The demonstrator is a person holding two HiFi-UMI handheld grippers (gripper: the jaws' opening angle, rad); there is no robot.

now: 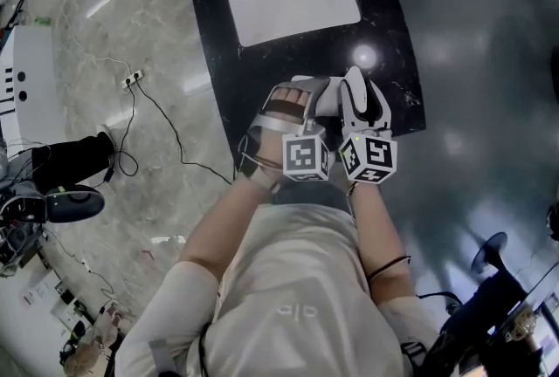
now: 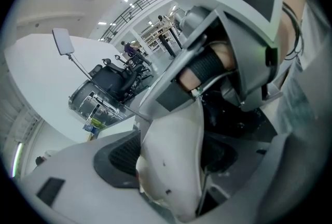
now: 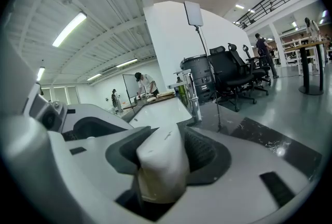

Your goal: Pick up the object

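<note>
Currently on hand, item by item.

White object (image 1: 327, 98): one pale, smooth-looking piece, carried between my two grippers above the near end of the black counter (image 1: 397, 44), short of the white basin (image 1: 279, 0). I judge it clear of the stone, since the right gripper view shows the counter running away beneath it.

Left gripper (image 1: 307, 96): jaws part-way apart and closed onto the white object (image 2: 174, 155), which fills the gap between the ribbed pads (image 2: 122, 153). It angles down and across toward its partner, presumably to take one end while the other tool takes the opposite end.

Right gripper (image 1: 351, 85): jaws at about middle width, clamped on the white object (image 3: 162, 166), which stands up between the dark pads (image 3: 205, 153). It is held close to level. I take the two-sided hold as a way to keep the piece from swinging or slipping.

Marker cubes (image 1: 306, 157): one on the back of each tool, side by side and almost touching, which shows how close together the hands are.

Not made out:
- What the object is, and its full outline. The head view gives only a sliver between the tools, and each gripper view cuts off its lower end.
- Whether both tools hold one single piece. I think so, but cannot confirm it.
- The small dark specks on it in the left gripper view, which could be marks or holes.
</note>
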